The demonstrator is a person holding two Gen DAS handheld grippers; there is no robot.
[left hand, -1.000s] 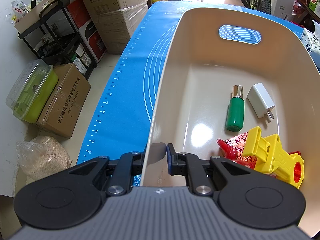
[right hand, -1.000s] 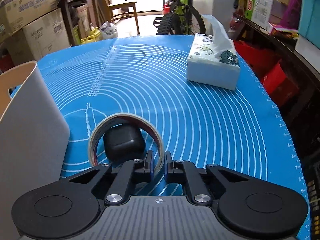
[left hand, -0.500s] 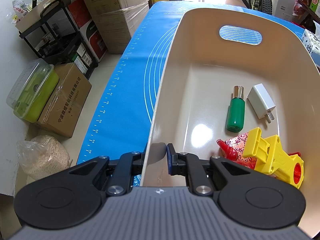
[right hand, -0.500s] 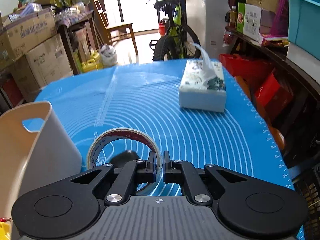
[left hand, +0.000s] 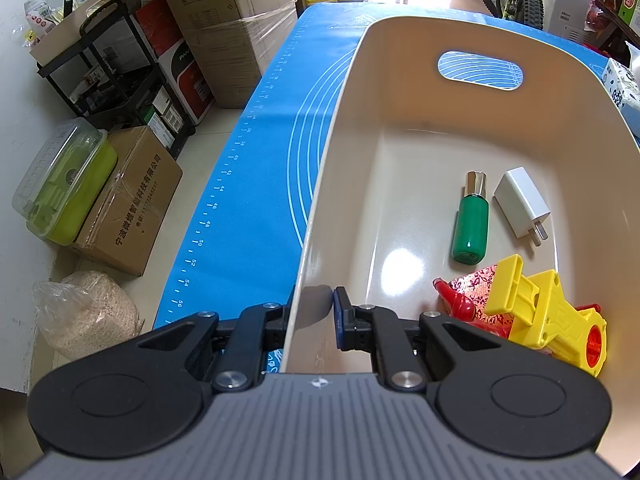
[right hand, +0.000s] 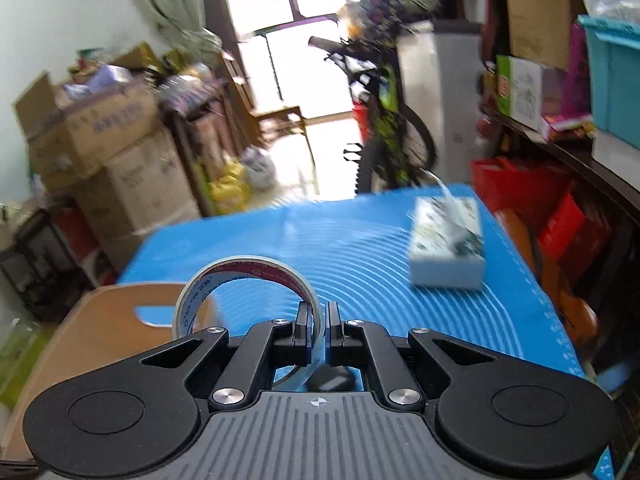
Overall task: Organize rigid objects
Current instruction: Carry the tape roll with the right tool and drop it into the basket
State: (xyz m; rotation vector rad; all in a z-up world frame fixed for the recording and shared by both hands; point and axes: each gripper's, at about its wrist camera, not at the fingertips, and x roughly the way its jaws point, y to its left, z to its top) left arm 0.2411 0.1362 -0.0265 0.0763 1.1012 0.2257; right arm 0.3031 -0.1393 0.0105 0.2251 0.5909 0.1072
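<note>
Right wrist view: I have the tape roll (right hand: 246, 296) pinched by its band in my right gripper (right hand: 318, 334), jaws narrow on it, the ring standing on edge and lifted above the blue mat (right hand: 360, 256). The beige bin (right hand: 100, 320) lies down and to my left, so that is the way the roll must travel. A dark object (right hand: 332, 378) sits on the mat below the jaws. My left gripper (left hand: 314, 312) clamps the bin's near-left wall, steadying it; a green bottle (left hand: 470, 220), white charger (left hand: 520, 204) and yellow toy (left hand: 548, 312) already lie inside.
</note>
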